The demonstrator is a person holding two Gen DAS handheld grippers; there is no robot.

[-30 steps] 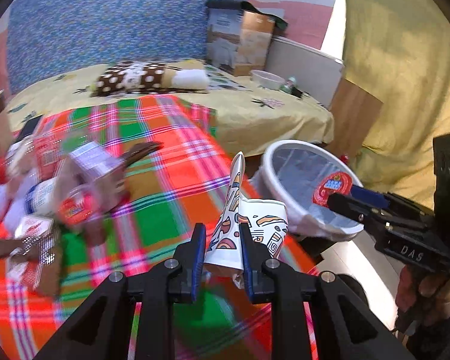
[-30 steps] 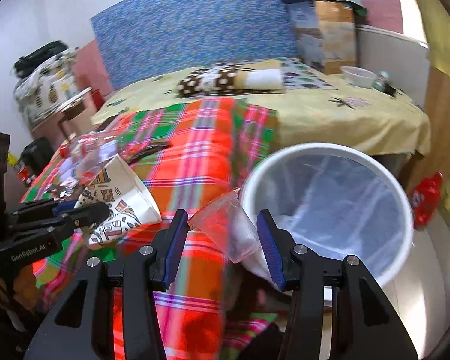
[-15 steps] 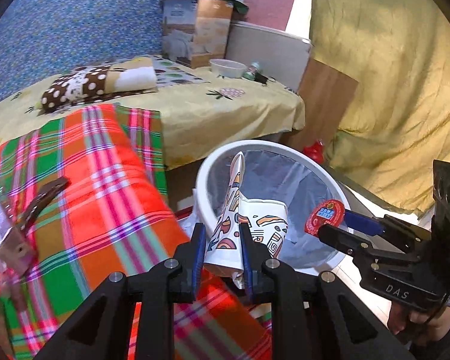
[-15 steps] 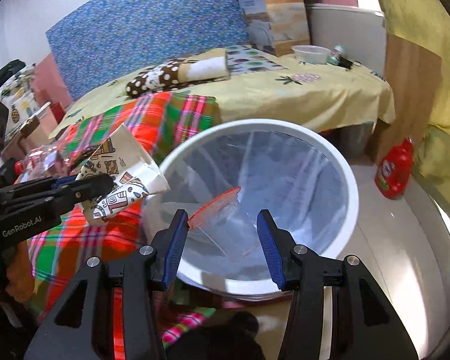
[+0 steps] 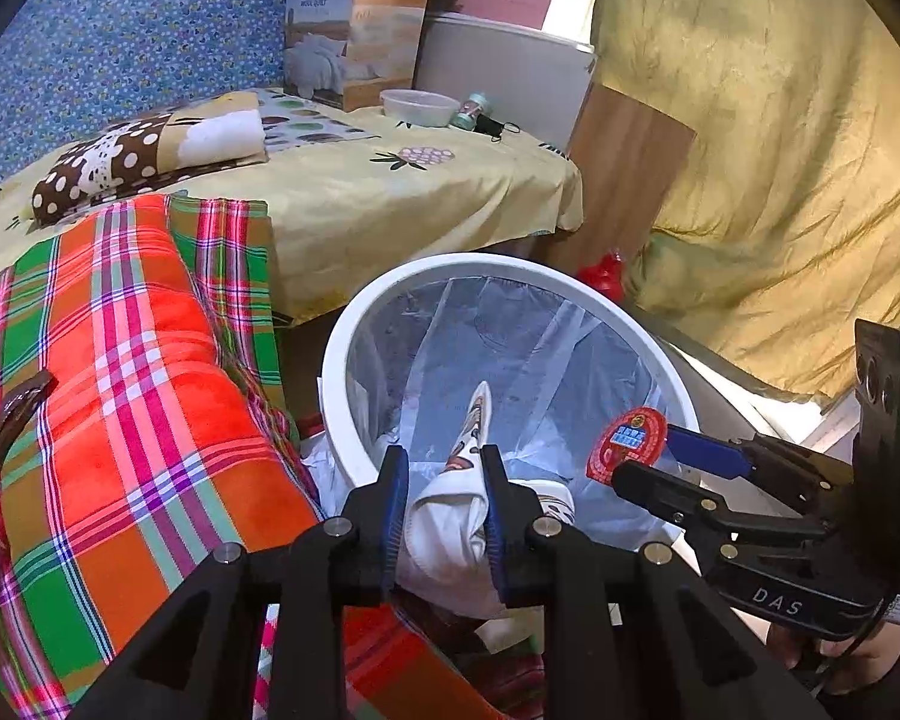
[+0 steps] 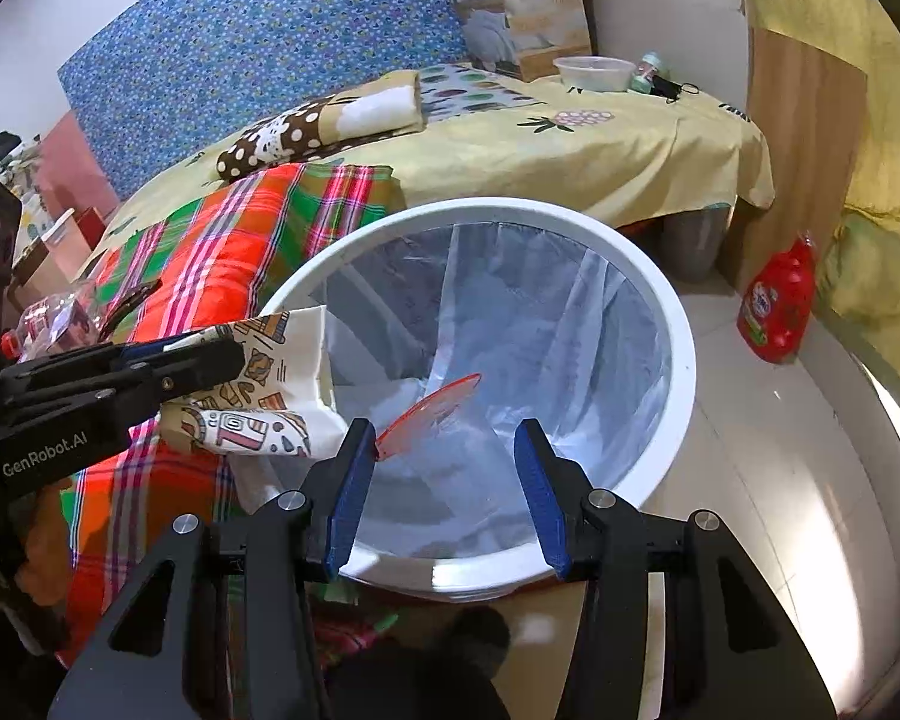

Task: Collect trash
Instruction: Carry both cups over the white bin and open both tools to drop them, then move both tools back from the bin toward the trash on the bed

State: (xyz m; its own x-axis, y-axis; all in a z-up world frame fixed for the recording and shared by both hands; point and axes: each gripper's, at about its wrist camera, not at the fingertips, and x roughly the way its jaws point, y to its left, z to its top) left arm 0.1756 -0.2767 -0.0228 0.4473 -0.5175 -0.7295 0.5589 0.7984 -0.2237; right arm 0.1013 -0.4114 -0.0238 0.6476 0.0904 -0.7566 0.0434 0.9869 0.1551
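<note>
A white bin (image 5: 480, 261) lined with a clear bag stands on the floor beside the bed. My left gripper (image 5: 443, 462) hangs over the bin's near rim, pads pressed on a crushed patterned paper cup (image 5: 450, 516); its jaws are opening. In the right wrist view that cup (image 6: 270, 396) juts over the bin's left rim (image 6: 570, 222). My right gripper (image 6: 444, 438) is above the bin mouth with a clear plastic cup with a red lid (image 6: 429, 411) between its wide-set fingers, the lid against the left pad; these jaws are opening too. The red lid (image 5: 627, 444) also shows in the left wrist view.
A red, green and orange plaid blanket (image 5: 150, 390) covers the bed left of the bin, with more wrappers (image 6: 60, 318) at its far left. A red detergent bottle (image 6: 777, 312) stands on the floor right of the bin. A yellow curtain (image 5: 780, 150) hangs behind.
Both grippers have swung from over the plaid blanket to above the bin. The paper cup now sits lower and tipped forward between the left jaws.
</note>
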